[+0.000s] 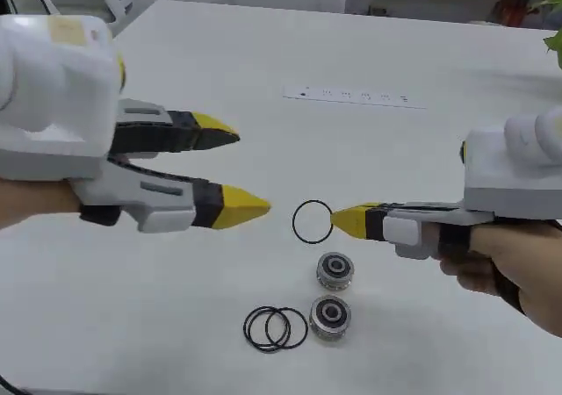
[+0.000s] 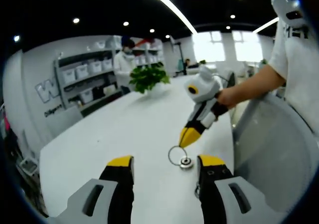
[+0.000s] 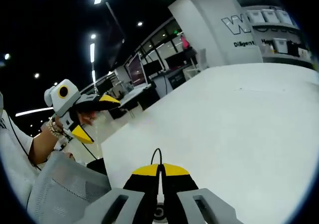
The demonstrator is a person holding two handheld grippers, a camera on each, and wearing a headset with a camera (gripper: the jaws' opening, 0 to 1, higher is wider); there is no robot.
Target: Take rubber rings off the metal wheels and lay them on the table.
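My right gripper [image 1: 338, 222] is shut on a thin black rubber ring [image 1: 312, 221], holding it upright in the air above the table. Its own view shows the shut jaws [image 3: 159, 170] with the ring's edge [image 3: 156, 157] rising from them. Two metal wheels [image 1: 335, 269] [image 1: 330, 316] stand on the white table just below. Loose black rings [image 1: 275, 327] lie overlapping to the left of the nearer wheel. My left gripper [image 1: 237, 168] hovers open and empty to the left of the held ring. Its view looks across at the right gripper [image 2: 187, 137], the ring [image 2: 175, 155] and a wheel [image 2: 186, 162].
The white table [image 1: 176, 61] stretches far back, with a white power strip [image 1: 351, 96] lying flat on it beyond the grippers. A potted plant [image 2: 147, 77] stands at the table's far end. Shelves and a person are in the background.
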